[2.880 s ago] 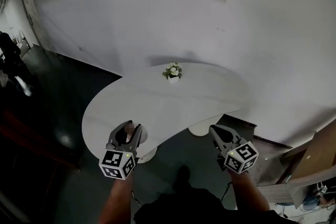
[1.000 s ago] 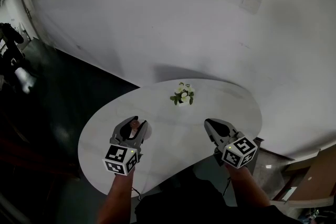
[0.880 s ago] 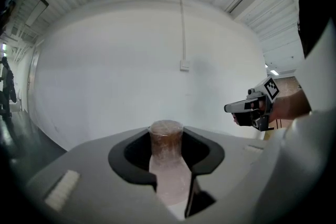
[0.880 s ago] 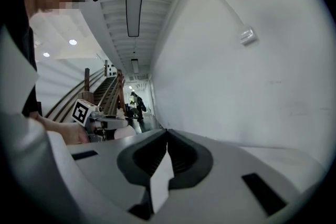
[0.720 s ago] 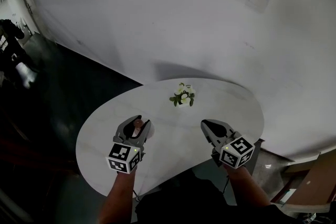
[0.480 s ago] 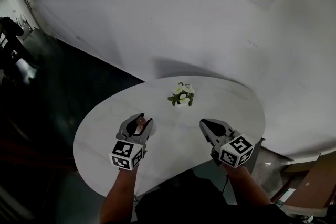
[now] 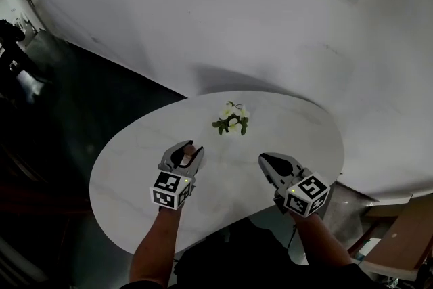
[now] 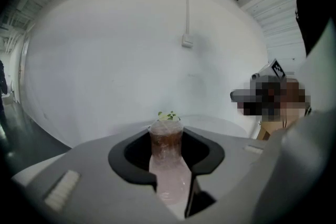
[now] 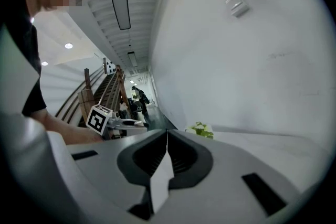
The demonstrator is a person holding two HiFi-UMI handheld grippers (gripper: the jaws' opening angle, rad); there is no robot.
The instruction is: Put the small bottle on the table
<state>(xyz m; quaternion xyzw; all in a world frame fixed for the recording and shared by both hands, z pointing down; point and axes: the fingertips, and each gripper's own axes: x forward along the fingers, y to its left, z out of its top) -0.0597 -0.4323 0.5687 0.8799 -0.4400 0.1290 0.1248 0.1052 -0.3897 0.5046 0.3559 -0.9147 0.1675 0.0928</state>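
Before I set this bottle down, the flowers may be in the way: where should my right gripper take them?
Probably low, on the pot of the potted flowers, with the right gripper opened and coming in level from the near side. The blooms spread over the top, so a grip from above would crush them.

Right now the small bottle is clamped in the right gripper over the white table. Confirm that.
Not quite: the small bottle is clamped in the left gripper, not the right gripper, whose jaws are shut with nothing between them. The left gripper view shows it. It is over the white table.
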